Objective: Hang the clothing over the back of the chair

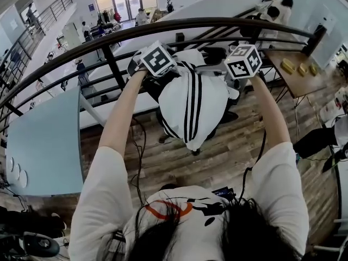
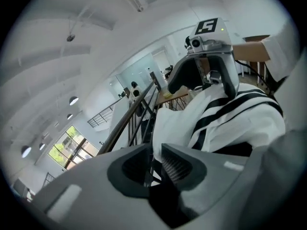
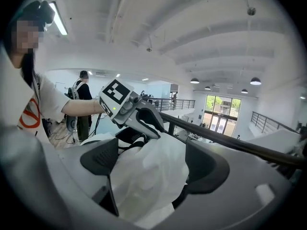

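A white garment with black stripes (image 1: pixel 191 106) hangs bunched over a black office chair (image 1: pixel 215 55), whose base shows below it. I hold the garment's top from both sides. My left gripper (image 1: pixel 163 76) is shut on a thin edge of the white cloth (image 2: pixel 165 123), which runs up between its narrow jaws (image 2: pixel 156 153). The right gripper (image 1: pixel 225 76) has a thick wad of the cloth (image 3: pixel 148 171) between its half-closed jaws (image 3: pixel 151 163), filling the gap. Each gripper view shows the other gripper across the garment.
A dark curved railing (image 1: pixel 163 29) runs just beyond the chair, with a drop to a lower floor behind it. A wooden table (image 1: pixel 293 78) with yellow items stands at right. A pale blue panel (image 1: pixel 46 140) lies at left. Cables trail on the wood floor.
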The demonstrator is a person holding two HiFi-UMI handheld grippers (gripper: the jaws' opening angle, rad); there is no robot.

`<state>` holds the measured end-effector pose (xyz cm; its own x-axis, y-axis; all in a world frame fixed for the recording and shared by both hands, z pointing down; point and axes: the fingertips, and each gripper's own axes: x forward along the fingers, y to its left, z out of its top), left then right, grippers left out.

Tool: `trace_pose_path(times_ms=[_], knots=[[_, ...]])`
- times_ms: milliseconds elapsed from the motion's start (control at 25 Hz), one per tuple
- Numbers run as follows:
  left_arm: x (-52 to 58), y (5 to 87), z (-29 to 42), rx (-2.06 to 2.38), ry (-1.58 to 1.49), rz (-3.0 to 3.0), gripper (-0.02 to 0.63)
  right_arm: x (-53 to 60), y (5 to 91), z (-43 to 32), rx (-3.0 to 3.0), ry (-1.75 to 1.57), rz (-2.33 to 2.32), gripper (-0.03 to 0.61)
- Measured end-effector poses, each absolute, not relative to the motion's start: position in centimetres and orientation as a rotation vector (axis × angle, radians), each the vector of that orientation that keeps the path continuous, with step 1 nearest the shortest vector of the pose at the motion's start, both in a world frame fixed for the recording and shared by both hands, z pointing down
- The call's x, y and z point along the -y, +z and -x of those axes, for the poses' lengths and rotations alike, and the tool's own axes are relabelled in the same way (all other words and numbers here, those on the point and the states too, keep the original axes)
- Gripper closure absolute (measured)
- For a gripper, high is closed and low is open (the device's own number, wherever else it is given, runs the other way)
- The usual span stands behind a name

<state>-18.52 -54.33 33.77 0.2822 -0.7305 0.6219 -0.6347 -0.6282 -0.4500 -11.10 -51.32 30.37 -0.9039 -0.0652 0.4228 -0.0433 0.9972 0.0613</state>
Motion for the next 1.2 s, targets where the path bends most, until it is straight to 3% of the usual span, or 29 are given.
trace_pose_path(times_ms=[120,600,1200], knots=[[54.8,33.6,17.9,-1.277,-1.263,2.405,0.451,50.7,30.4,10.2,2.699,-0.095,-0.083,0.118],[52.5,25.9,15.7,-1.380,-0.722,2.578,0.449,48.9,28.7,9.1,2.769,-0.180,-0.184,0.207],[40.1,23.3,11.1,-1.401,-0.260,2.662,0.451,38.4,25.5,6.0,3.000,-0.182,-0.260,0.391]])
